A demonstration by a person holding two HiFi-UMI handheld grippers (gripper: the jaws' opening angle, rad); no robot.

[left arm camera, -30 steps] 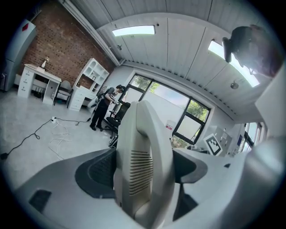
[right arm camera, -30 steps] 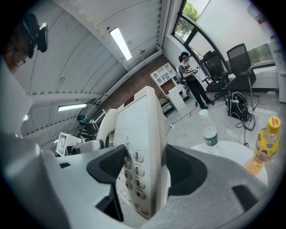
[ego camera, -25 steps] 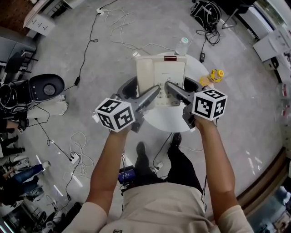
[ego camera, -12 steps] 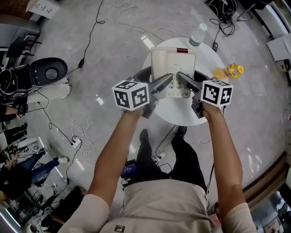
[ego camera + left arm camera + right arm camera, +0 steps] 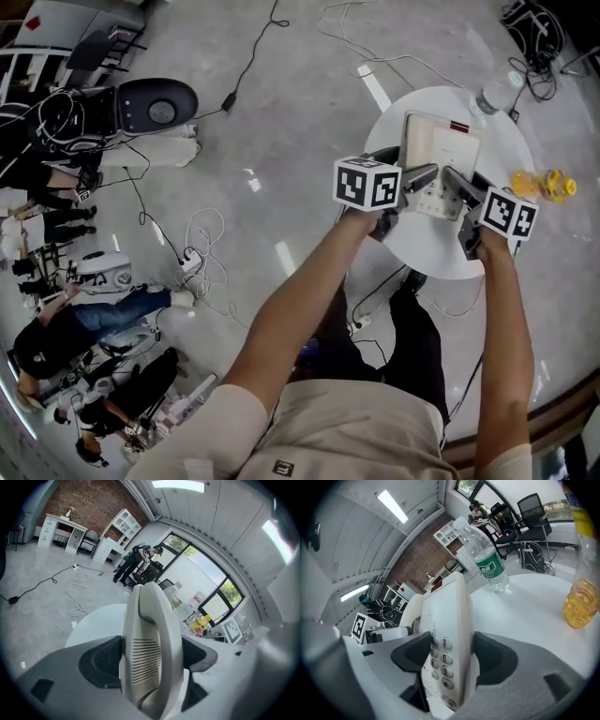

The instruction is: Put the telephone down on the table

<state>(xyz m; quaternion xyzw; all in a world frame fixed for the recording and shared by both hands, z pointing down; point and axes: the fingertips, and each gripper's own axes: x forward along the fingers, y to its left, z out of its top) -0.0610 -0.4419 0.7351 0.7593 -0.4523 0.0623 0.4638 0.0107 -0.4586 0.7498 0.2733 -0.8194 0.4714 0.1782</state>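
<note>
Telephone point(image 5: 439, 157), a cream plastic desk set w/ handset down its left side & number keys on the right, is over the middle of the round white table point(image 5: 433, 246), clamped from both sides. No view shows whether its base touches the tabletop.

Left gripper point(image 5: 424, 174), grey w/ dark pads: jaws part-way apart, closed on the handset side. In the left gripper view the handset's slotted grille stands right between the two pads, one pad pressed on each flank. The rest of the phone runs away from the camera over the white top.

Right gripper point(image 5: 457, 181), same build: jaws about as far apart, closed on the keypad edge. In the right gripper view keys 3, 6, 9 sit in a column between the pads. One pad lies on the key face, the other on the back of the casing.

In the head view both grippers reach in from the person's side & converge on the phone's near half, left on the left edge, right on the right edge. Their tips are close but apart, w/ the keypad between them.

Clear plastic water bottle w/ green label point(image 5: 492, 94) stands upright at the table's far rim, just past the phone's far right corner. Small clear bottle of yellow drink point(image 5: 544, 185) is at the right rim, near the right gripper's marker cube & apart from the phone. Grey floor point(image 5: 281, 122) around the table carries loose cables.
</note>
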